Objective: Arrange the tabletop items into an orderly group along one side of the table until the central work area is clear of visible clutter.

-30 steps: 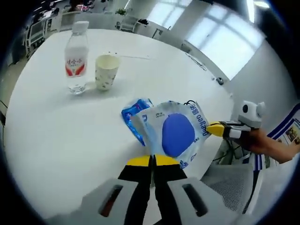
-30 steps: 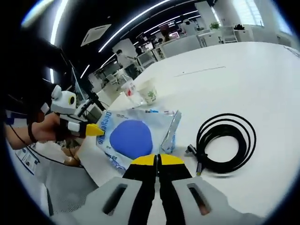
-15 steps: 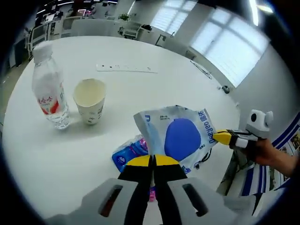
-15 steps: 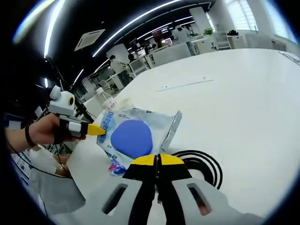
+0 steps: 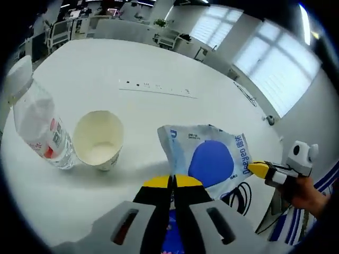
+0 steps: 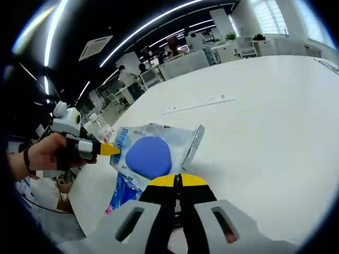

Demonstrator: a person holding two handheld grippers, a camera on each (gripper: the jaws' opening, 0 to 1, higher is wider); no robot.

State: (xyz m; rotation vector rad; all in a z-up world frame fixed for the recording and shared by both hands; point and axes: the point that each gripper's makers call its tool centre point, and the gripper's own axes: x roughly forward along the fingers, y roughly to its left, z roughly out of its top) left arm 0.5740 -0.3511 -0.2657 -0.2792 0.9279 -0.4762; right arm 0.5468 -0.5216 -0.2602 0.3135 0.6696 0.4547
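Both grippers [image 5: 172, 182] [image 6: 177, 181] clamp opposite edges of the white-and-blue pouch [image 5: 209, 159], stretched between them; paper cup [image 5: 99, 138] and water bottle [image 5: 36, 127] stand left of it.

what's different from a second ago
Both tongs, left and right, still pinch the white pouch with the blue circle between them and have carried it across the table: it now hangs close to the paper cup and water bottle, past the blue packet and black cable. Cup and bottle appear unmoved.
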